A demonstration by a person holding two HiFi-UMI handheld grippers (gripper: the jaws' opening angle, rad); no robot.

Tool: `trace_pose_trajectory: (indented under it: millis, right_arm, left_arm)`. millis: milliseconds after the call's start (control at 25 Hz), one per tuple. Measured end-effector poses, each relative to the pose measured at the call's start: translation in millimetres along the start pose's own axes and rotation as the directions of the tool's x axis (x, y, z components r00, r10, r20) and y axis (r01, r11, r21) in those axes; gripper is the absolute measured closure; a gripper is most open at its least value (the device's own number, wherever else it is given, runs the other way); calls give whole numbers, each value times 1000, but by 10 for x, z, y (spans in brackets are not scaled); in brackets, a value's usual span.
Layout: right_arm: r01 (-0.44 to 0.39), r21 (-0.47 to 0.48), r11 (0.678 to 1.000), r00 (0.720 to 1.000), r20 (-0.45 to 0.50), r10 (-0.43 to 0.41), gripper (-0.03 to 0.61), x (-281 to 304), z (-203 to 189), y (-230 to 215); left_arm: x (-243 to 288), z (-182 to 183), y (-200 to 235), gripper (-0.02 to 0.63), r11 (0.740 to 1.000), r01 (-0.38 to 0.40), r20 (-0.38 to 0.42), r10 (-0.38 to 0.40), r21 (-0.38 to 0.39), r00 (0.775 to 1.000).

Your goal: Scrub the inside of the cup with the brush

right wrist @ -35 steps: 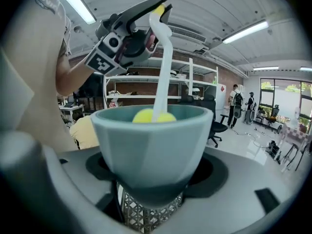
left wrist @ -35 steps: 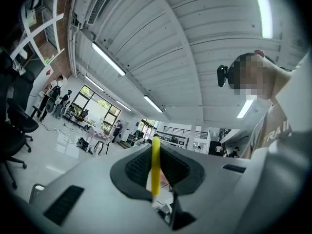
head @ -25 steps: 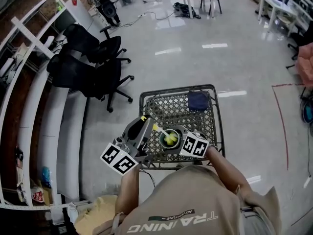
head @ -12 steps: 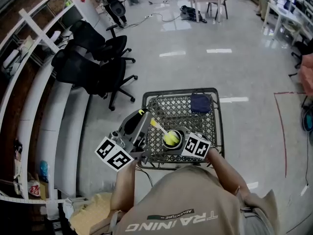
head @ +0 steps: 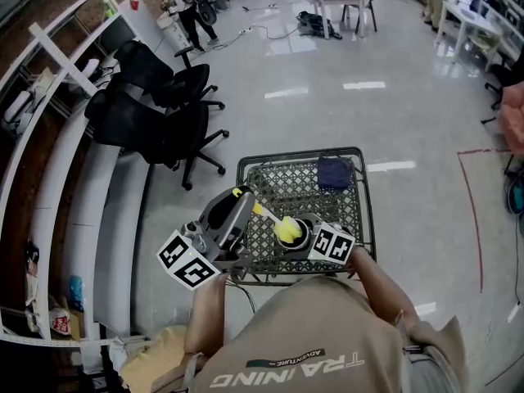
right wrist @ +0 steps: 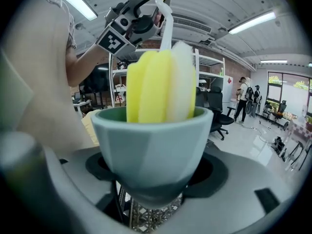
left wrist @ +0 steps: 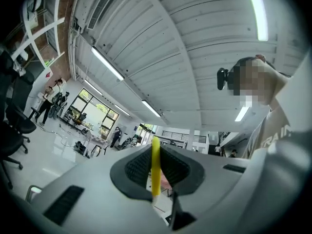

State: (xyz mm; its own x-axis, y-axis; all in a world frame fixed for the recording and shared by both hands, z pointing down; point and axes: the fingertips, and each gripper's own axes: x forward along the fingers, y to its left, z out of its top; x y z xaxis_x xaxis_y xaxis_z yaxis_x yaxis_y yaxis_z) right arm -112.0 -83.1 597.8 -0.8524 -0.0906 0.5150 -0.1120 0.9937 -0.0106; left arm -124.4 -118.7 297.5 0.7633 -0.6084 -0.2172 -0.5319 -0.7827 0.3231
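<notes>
Glossy grey floor [head: 327,97] of a big workshop hall; black wire-mesh table [head: 278,155] right in front of the person.

Left gripper [left wrist: 155,172]: jaws nearly together, pinched on the thin yellow handle of the brush [left wrist: 155,165], which stands upright between the ribbed pads.

Right gripper [right wrist: 151,184]: jaws spread around the lower body of the cup [right wrist: 148,145], clamped on it, cup upright and held over the near edge of the table.

Cup is pale grey-green, faceted, widening to the rim. Brush head [right wrist: 161,84], yellow and white foam strips, sits down inside the cup, top standing above the rim.

Dark blue cloth [head: 333,171] on the table's far side. Black office chairs [head: 155,113] to the left.

Shirt [head: 286,359] print reads "TRAINING" and "ADVENTURE".
</notes>
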Motion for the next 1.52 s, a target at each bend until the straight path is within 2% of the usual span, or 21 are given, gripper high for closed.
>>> trace_pose_trajectory:
  millis: [160,360,480,640,960,1120,1320,1520]
  right_arm:
    - [36,14,999,998,53,-37,190,20,151,-122]
    - [44,-33,998,999,16,-44,190,47,122,-105]
    - [43,-56,998,999,27,-41,190,54,176,-83]
    - [32,-67,997,999,24,-31,190,52,255,-19]
    - [31,-62,998,1000,8,-30,190,147,184,9]
    - [23,-67,997,999,-44,-26,190,210,103,-13]
    - [0,-89,996,996,-89,-8,190,316,-43,90]
    - [-4,-79,997,996,-94,-4,190,310,-106,122]
  left_arm:
    - [71,-174,-138,560,999,49,-59,-48,7,997]
    - [205,-494,-272,560,994,81,-130,-71,73,989]
    - [256,-586,-281,560,992,92,-152,-79,80,985]
    - [257,-584,-247,560,994,97,-131,-90,45,987]
    - [251,-611,-125,560,997,51,-114,-45,54,992]
    - [256,-564,-188,560,995,70,-112,-62,65,992]
    - [229,-371,-282,560,991,97,-69,-91,92,994]
    - [213,-300,-269,560,991,96,-62,-90,92,994]
